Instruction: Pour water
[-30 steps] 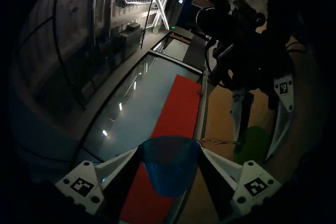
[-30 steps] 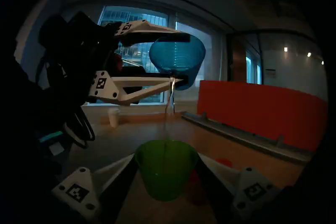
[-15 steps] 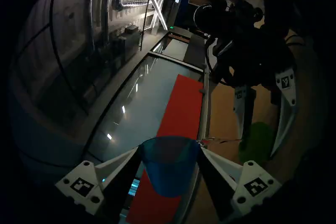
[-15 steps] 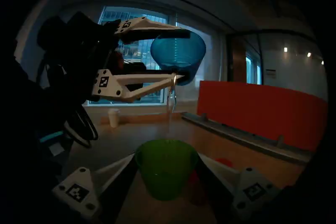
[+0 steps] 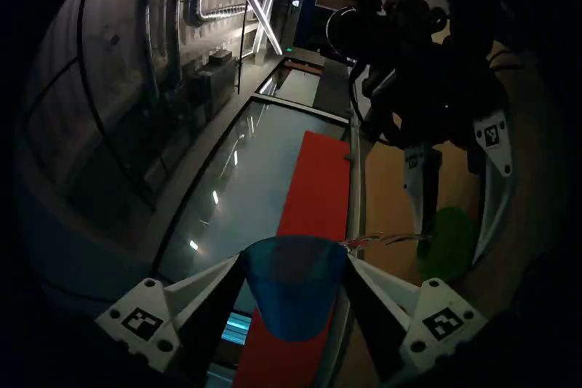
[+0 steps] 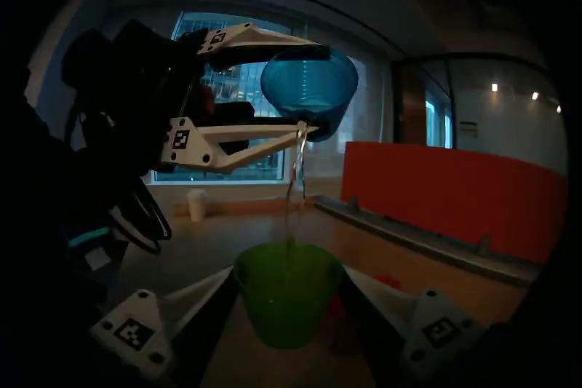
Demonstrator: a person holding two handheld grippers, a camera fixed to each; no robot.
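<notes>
In the right gripper view, my left gripper [image 6: 309, 89] holds a clear blue cup [image 6: 309, 93] tipped on its side, high above the table. A thin stream of water [image 6: 294, 184] falls from its rim into the green cup [image 6: 287, 293], which stands upright between the shut fingers of my right gripper [image 6: 287, 279]. In the left gripper view the blue cup [image 5: 295, 290] is clamped in my left gripper [image 5: 293, 271]. Water [image 5: 385, 238] runs sideways toward the green cup [image 5: 447, 242] in the right gripper [image 5: 447, 246].
A wooden table [image 6: 204, 242] lies under both cups, with a white paper cup [image 6: 196, 204] far back by the window [image 6: 225, 97]. An orange partition [image 6: 451, 191] on a metal rail borders the table's right side. A small red object [image 6: 385, 280] sits near my right finger.
The blue cup has tipped slightly further and the stream into the green cup now runs steadier. The green cup and right gripper have stayed put.
</notes>
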